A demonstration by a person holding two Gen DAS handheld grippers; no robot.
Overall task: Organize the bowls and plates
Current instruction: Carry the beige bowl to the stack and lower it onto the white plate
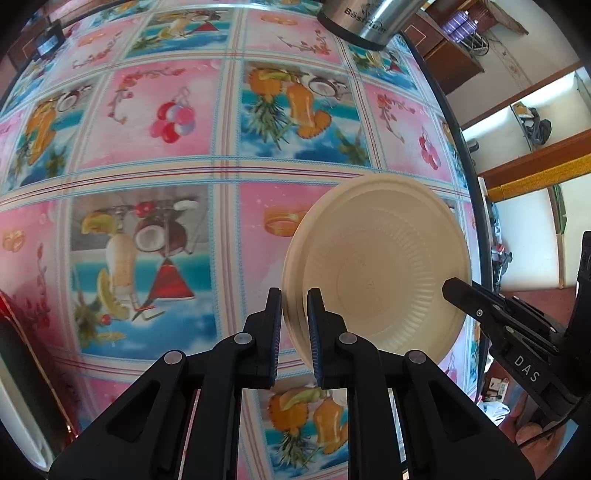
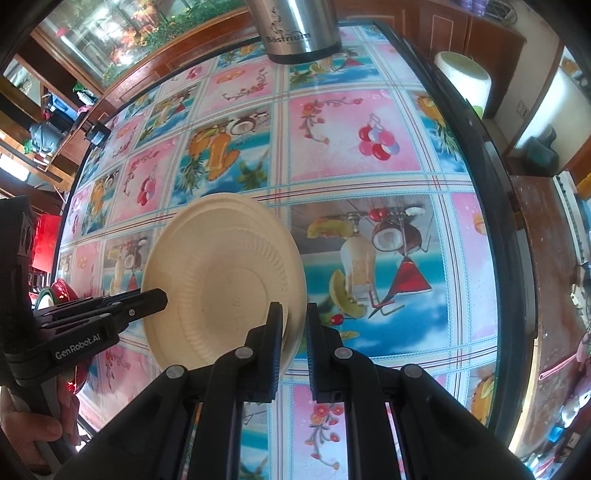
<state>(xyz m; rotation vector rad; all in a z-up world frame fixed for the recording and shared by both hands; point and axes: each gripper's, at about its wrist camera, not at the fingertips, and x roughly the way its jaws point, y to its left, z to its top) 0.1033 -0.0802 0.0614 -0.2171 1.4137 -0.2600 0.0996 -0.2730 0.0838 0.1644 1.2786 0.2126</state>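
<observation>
A stack of cream paper bowls (image 1: 376,269) hangs above the table, held by its rim on two sides. My left gripper (image 1: 294,332) is shut on the stack's left rim. My right gripper (image 2: 294,332) is shut on the opposite rim, and the stack shows in the right wrist view (image 2: 225,280) with the bowl bottoms facing the camera. The right gripper's fingers (image 1: 491,314) enter the left wrist view from the right. The left gripper's fingers (image 2: 110,306) enter the right wrist view from the left.
The table (image 1: 155,229) carries a colourful fruit-print cloth under glass. A steel flask (image 2: 295,26) stands at the far edge, also in the left wrist view (image 1: 369,18). A red object (image 2: 62,291) lies at the left edge. A white cylinder (image 2: 465,81) stands beyond the right edge.
</observation>
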